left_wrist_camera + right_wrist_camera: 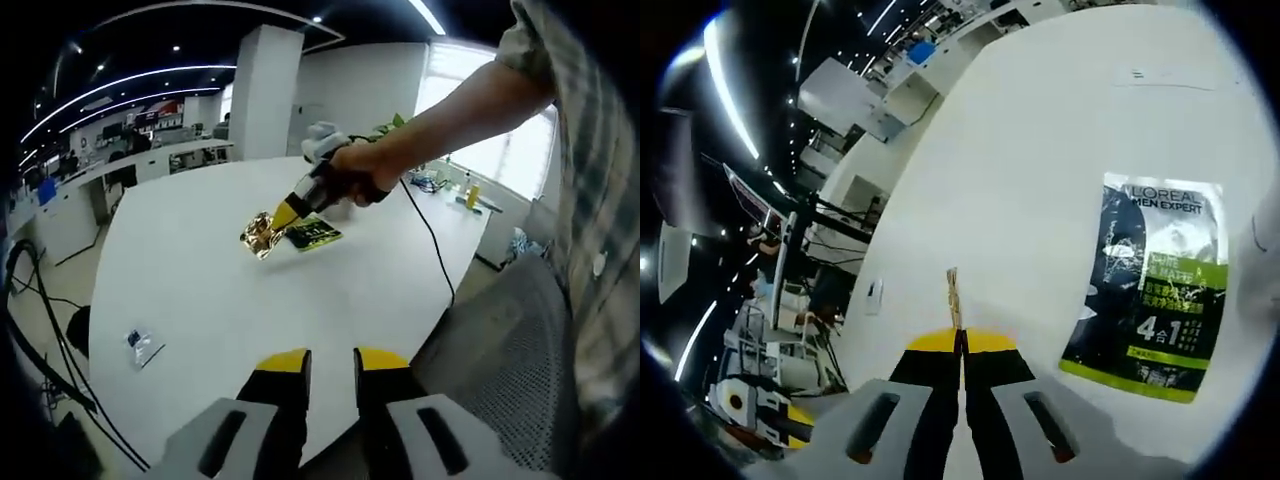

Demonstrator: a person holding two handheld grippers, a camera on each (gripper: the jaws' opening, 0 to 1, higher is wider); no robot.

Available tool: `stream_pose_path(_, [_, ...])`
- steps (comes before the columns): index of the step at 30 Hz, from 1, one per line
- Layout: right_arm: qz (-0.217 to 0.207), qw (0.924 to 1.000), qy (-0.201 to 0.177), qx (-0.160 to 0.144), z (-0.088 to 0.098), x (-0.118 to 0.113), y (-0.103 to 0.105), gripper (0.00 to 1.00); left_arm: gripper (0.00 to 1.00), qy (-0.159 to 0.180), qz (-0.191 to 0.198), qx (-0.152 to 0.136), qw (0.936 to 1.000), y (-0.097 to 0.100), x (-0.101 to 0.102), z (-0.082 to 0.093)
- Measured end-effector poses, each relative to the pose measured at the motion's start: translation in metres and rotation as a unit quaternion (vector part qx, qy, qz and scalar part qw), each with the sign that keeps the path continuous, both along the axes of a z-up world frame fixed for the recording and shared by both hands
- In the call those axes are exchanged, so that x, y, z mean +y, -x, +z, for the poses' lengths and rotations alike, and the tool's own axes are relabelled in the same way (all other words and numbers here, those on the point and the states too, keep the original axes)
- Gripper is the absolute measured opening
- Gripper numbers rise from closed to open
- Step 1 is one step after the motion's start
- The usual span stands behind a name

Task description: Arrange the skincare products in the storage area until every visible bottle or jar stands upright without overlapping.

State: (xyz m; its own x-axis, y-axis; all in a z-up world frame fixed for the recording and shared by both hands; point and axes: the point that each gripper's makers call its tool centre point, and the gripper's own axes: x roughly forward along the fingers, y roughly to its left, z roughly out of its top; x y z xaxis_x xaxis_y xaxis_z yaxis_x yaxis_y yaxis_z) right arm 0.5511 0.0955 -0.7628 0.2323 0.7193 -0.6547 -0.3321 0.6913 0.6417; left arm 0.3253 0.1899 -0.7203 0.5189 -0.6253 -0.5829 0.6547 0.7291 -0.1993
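Ahead of the left gripper (329,362), its jaws slightly parted, a broad stretch of bare white table (230,290) lies open, interrupted only by a small clear packet (142,345) off to its left near the edge. Farther ahead, the right gripper (272,225) with its gold foil sachet (258,236) stands in the way above a dark-green L'Oréal Men Expert sachet (1152,285). A black cable (432,235) trails across the table's right side, beside a grey mesh chair (505,370).

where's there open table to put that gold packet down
Bare table lies between the green sachet and the near edge by the left gripper. Crowded only where the right gripper holds the gold packet beside that sachet.
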Motion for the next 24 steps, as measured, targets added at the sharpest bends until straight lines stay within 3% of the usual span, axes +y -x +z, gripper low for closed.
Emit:
stream_pose_path(8, [-0.007, 0.9998, 0.015, 0.006, -0.012, -0.008, -0.008, 0.00, 0.18, -0.005, 0.011, -0.001, 0.9999, -0.003, 0.004, -0.001])
stream_pose_path(24, [-0.020, 0.9995, 0.025, 0.003, -0.014, -0.018, -0.029, 0.00, 0.17, -0.020, 0.009, 0.006, 0.9997, -0.002, 0.006, -0.007])
